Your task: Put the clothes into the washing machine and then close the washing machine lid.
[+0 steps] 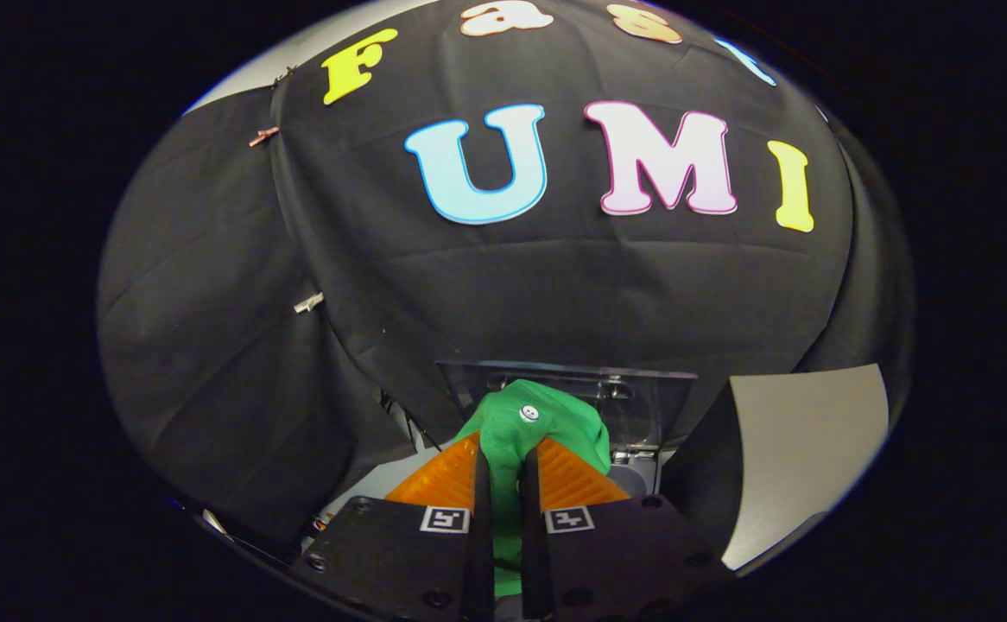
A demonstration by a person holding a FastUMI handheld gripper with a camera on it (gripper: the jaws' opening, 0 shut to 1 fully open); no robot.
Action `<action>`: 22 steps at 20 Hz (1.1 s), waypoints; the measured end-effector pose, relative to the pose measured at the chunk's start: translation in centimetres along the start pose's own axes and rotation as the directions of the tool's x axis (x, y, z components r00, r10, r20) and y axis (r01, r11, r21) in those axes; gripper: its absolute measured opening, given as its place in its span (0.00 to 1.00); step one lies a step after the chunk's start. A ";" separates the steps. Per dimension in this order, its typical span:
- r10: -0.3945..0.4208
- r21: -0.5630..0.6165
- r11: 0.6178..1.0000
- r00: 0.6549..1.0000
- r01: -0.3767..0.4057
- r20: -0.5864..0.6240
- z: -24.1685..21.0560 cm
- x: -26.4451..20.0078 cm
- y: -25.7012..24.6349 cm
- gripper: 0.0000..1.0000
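The gripper (504,462) has the green garment (525,428) pinched tight between its two fingers, both pressing on the cloth with only a narrow gap. The fabric bunches up over the fingertips and runs back down between them. One garment, and one white button (529,414) showing on top of the bunch. Just beyond it stands the clear washing machine lid (642,389), raised and upright, with grey parts of the machine (633,471) below, just ahead of the fingers. One lid, one machine. A pale panel (806,449) sits off beside it.
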State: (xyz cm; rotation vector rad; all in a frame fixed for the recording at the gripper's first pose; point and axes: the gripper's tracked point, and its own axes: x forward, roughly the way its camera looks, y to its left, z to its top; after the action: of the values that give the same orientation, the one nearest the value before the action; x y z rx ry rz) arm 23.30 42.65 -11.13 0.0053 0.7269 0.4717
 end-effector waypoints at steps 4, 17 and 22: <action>-0.033 -0.042 0.999 0.999 0.032 -0.038 -3.7 4.5 -1.2 0.17; -0.067 -0.101 0.993 0.990 0.055 -0.125 -13.6 15.3 -2.3 0.17; -0.088 -0.121 0.990 0.982 0.068 -0.164 -17.3 18.3 -3.0 0.17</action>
State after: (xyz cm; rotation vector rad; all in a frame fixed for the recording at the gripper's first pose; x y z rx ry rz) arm 25.35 44.88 -36.33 -0.1729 0.8627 0.4418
